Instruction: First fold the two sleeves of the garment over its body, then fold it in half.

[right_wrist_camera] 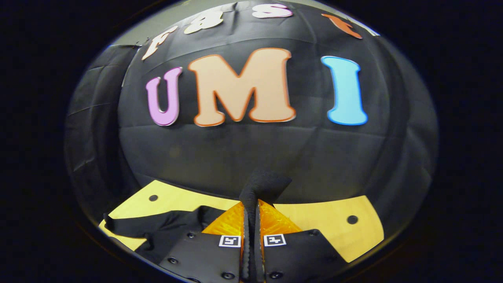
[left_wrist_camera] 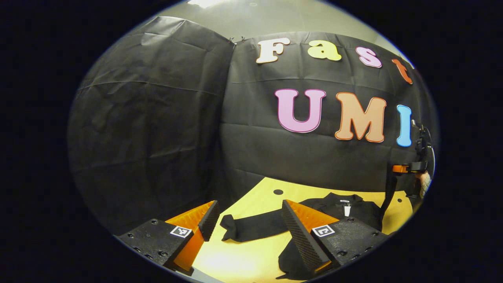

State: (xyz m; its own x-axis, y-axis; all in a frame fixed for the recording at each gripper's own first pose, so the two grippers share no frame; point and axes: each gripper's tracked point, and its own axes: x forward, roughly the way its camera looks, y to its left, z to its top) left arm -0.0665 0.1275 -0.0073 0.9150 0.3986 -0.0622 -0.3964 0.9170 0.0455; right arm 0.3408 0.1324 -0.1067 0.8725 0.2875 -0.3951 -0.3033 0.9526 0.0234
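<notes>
Black long-sleeved garment point(left_wrist_camera: 353, 212), lying flat on a yellow wooden table point(left_wrist_camera: 251, 251), collar toward the far edge by the black cloth wall point(left_wrist_camera: 157, 118), a white tag at the neck. One sleeve point(left_wrist_camera: 251, 228) stretches flat across the table toward its left side, cuff end resting on bare wood. Left gripper point(left_wrist_camera: 247, 228): released, fingers spread wide, held above the near edge of the table, nothing between them; the flat sleeve shows in the gap. Right gripper point(right_wrist_camera: 250, 220): clenched on the other sleeve point(right_wrist_camera: 261, 186), both fingers pressed together on the fabric, the cuff standing up past the fingertips, lifted clear of the table. In the left gripper view, the right gripper appears at the table's right side with a hand point(left_wrist_camera: 424, 182) holding it.
</notes>
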